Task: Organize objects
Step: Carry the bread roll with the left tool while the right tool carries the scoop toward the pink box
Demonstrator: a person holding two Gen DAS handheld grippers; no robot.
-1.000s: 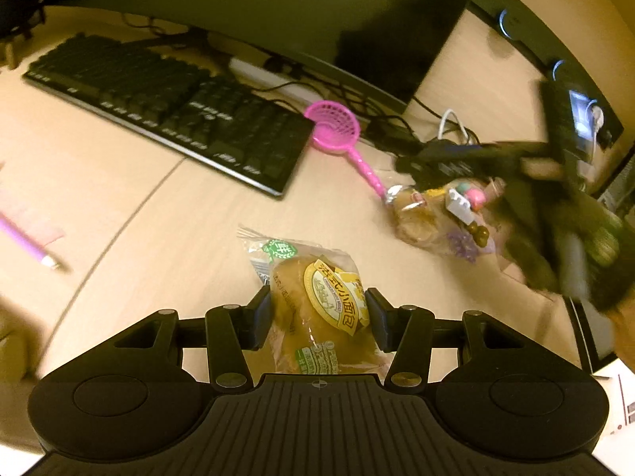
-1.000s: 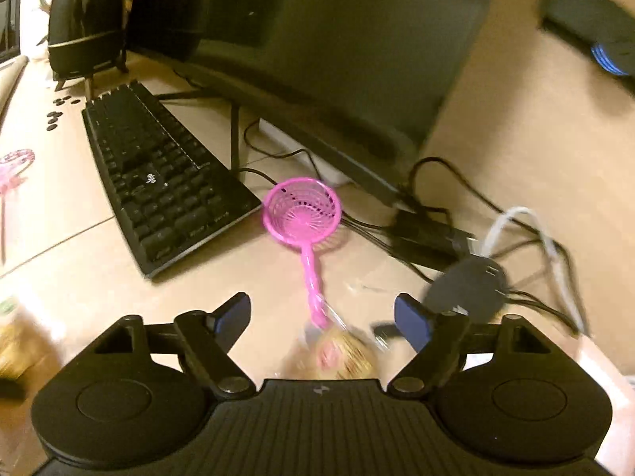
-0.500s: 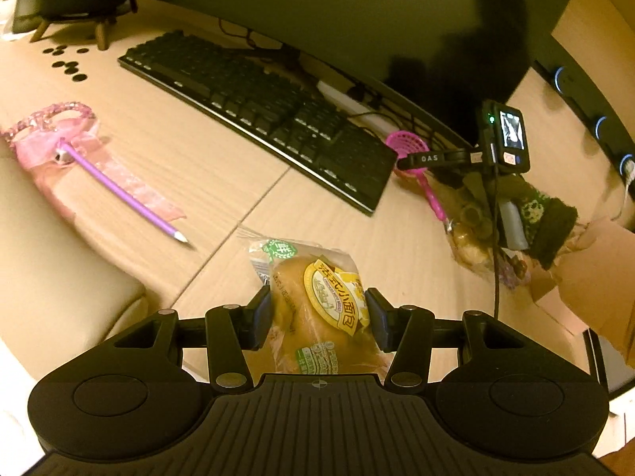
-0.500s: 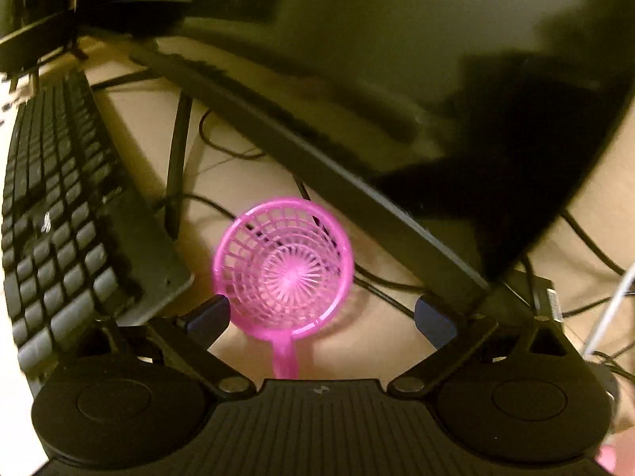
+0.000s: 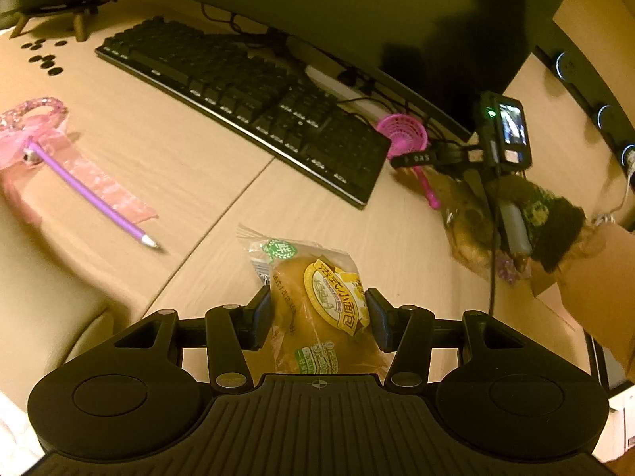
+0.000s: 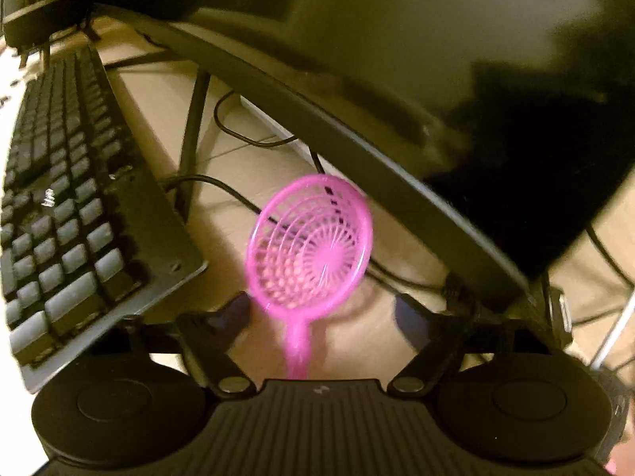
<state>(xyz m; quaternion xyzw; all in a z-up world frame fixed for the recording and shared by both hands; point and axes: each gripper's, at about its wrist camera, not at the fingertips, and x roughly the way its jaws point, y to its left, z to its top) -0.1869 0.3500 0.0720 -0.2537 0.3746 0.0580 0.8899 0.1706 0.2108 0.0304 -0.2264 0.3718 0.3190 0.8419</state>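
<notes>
My left gripper (image 5: 319, 313) stays clamped on the yellow plastic-wrapped bread bun (image 5: 317, 305), held between both pads above the pale wooden desk (image 5: 178, 166). My right gripper (image 6: 321, 311) has dropped low over the pink plastic mesh scoop (image 6: 311, 244), whose thin handle now runs between the spread fingers; the jaws stand apart, touching nothing I can make out. A second ago that scoop lay well ahead beside the black keyboard (image 6: 63, 214); now its basket fills the view under the dark monitor (image 6: 397, 59), so I judge the grasp is next. The left view has swung too: a purple wand with pink ribbon (image 5: 91, 194) now shows.
</notes>
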